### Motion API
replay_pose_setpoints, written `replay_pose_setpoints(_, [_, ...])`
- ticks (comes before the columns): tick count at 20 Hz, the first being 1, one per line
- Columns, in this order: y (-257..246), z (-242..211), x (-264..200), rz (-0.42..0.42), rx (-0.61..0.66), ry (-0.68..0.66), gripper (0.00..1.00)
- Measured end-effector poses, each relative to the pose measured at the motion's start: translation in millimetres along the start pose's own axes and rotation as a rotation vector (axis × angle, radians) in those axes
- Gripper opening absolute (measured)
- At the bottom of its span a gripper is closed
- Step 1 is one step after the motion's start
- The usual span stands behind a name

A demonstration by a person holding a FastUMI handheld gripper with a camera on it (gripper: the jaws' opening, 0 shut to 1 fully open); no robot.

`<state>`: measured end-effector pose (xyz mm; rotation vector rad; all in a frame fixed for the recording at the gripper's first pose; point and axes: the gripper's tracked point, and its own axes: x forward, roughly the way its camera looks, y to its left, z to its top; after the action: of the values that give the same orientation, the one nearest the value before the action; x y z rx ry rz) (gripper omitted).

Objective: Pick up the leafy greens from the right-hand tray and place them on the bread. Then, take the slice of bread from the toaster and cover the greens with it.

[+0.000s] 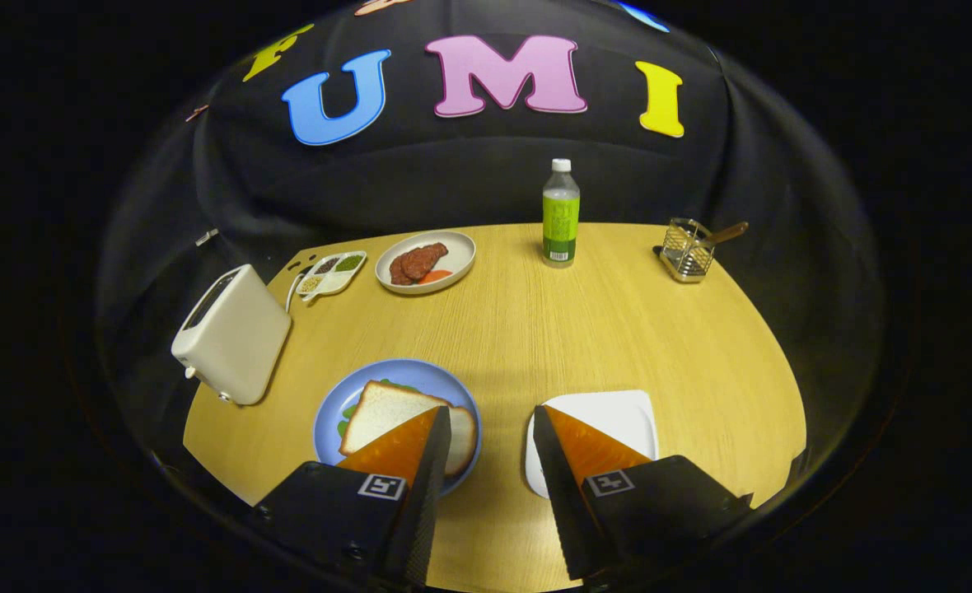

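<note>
A slice of bread (387, 412) lies on a blue plate (420, 375), partly behind my left finger. Bits of leafy greens (348, 412) peek out from under the slice at its left and far edges. A white tray (618, 412) sits to the right of the plate, partly behind my right finger, and its visible part is bare. The white toaster (231, 333) stands to the left of the plate; I see no bread in its slot. My gripper (490, 416) hovers open above the table, with only bare tabletop between its fingers.
At the back of the wooden table (552, 329) stand a white plate with meat and a carrot piece (424, 262), a small divided condiment dish (331, 274), a green-labelled bottle (561, 214) and a wire holder with a utensil (689, 247).
</note>
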<state>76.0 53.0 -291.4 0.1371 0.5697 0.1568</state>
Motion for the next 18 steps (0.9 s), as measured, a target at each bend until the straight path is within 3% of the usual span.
replay_pose_setpoints(14, [-49, 128, -98, 0.080, -0.067, -0.256, 0.65])
replay_pose_setpoints(18, [-57, 145, -107, 0.104, -0.089, -0.301, 0.73])
